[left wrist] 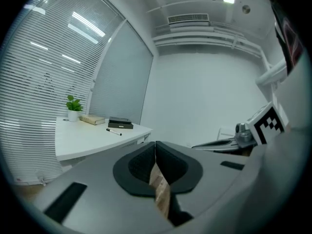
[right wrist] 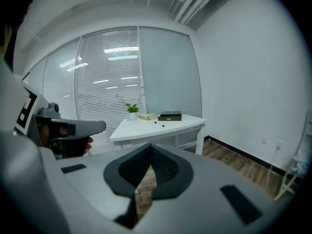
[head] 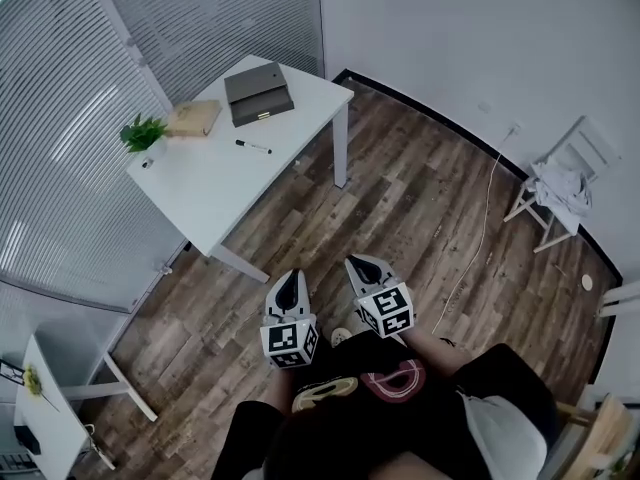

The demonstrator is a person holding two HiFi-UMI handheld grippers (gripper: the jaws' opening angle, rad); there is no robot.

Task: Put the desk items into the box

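Approach step: no item is being carried. The left gripper [head: 290,283] and the right gripper [head: 366,271] are both holding their jaws pressed together on nothing, over the brown wooden floor [head: 420,198], well apart from the white rectangular tabletop [head: 215,183]. There, the tan book [head: 194,118], slim black pen [head: 253,147] and small green potted plant [head: 143,133] are lying near the dark grey flat box [head: 258,92]. The next move is probably calling for closing in and parting one gripper's jaws around an item

The white desk [head: 215,183] stands on the wood floor [head: 400,198]. 4 things sit on it: a dark box [head: 258,93], a tan book [head: 193,118], a small green plant [head: 143,133] and a black pen [head: 253,147].
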